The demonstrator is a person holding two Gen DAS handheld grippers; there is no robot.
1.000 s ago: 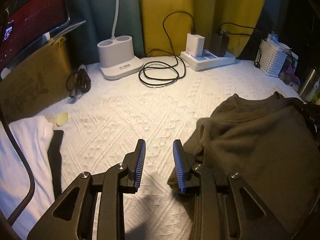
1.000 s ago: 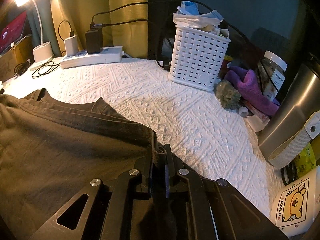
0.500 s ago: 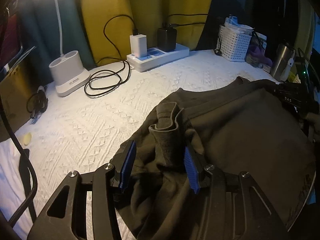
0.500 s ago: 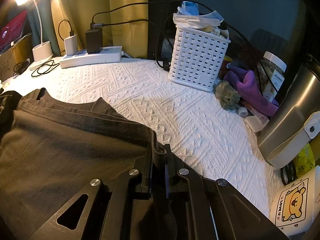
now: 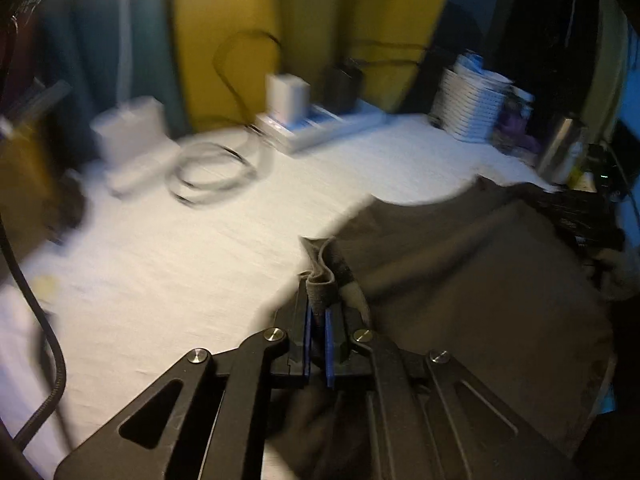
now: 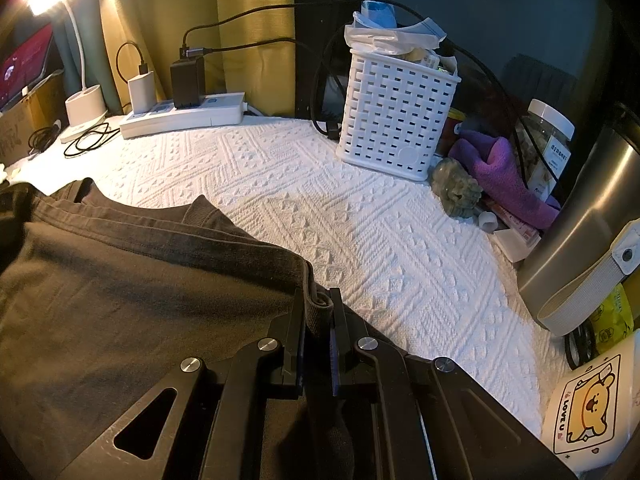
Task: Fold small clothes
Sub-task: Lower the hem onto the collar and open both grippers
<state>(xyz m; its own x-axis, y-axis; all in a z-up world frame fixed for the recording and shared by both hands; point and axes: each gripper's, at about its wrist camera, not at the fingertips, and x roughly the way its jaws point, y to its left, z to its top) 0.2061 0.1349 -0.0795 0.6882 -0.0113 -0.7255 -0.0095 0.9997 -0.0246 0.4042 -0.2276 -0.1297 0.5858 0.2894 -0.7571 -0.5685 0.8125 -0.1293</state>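
Dark olive-brown garment (image 6: pixel 120 280), ribbed neckline visible, spread on white textured bench (image 6: pixel 360 220); left claw (image 5: pixel 317 312) and right claw (image 6: pixel 318 312) each clamp a bunched edge.

I count 1 dark garment (image 6: pixel 120 280), 2 grippers – left (image 5: pixel 317 300) & right (image 6: pixel 318 308), 1 white basket (image 6: pixel 396 120), 2 chargers (image 6: pixel 142 92), 1 power strip (image 6: pixel 180 118), 1 lamp (image 6: pixel 82 104).

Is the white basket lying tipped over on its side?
No, the white basket stands upright on the white cloth, with bags and packets sticking out of its open top.
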